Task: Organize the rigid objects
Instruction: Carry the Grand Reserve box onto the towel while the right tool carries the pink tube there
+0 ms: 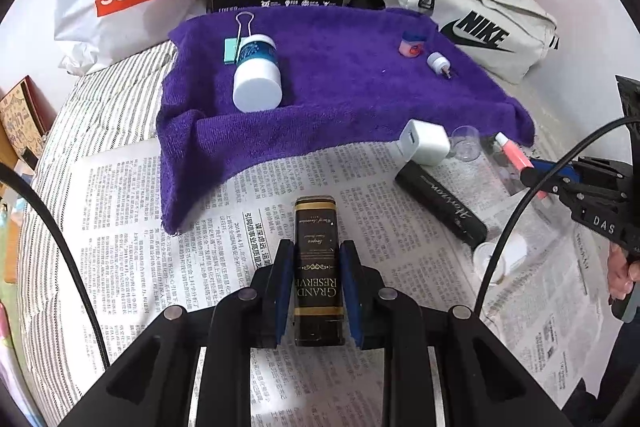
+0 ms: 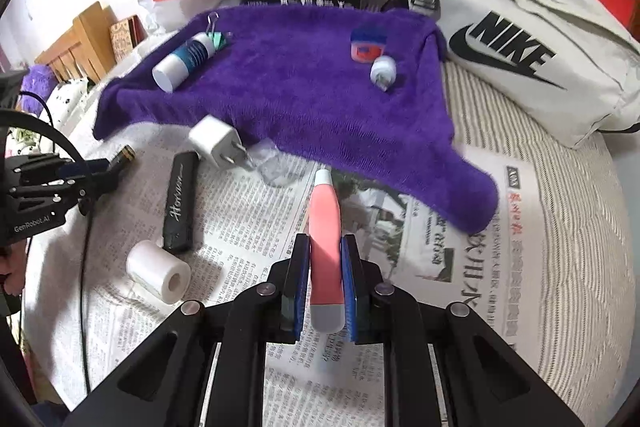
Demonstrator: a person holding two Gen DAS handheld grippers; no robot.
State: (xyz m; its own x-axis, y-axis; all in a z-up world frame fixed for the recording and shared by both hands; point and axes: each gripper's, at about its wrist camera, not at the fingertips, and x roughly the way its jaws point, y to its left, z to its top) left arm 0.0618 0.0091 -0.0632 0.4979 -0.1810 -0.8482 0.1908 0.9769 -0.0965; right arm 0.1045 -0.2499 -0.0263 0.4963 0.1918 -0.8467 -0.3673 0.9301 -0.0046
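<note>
1. Left gripper (image 1: 319, 269) pads clamped on a dark rectangular tin (image 1: 318, 259), gold trim, label "GRAND RESERVE", above the newspaper (image 1: 132, 211) at 6 o'clock.
2. Right gripper (image 2: 325, 267) closed on a pink tube (image 2: 325, 227), white cap toward 12 o'clock, grey base.
3. Black case (image 2: 180, 203) reads "Horvun", at 9 o'clock of the tube.
4. White bag (image 2: 520, 39) at 2 o'clock: "NIKE".

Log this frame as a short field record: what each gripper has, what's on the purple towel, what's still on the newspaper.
left gripper: shut on dark Grand Reserve box
right gripper: shut on pink tube
on purple towel: white bottle, binder clip, small blue-lidded jar, small white cap piece
on newspaper: black case, white charger, tape roll, clear cup
</note>
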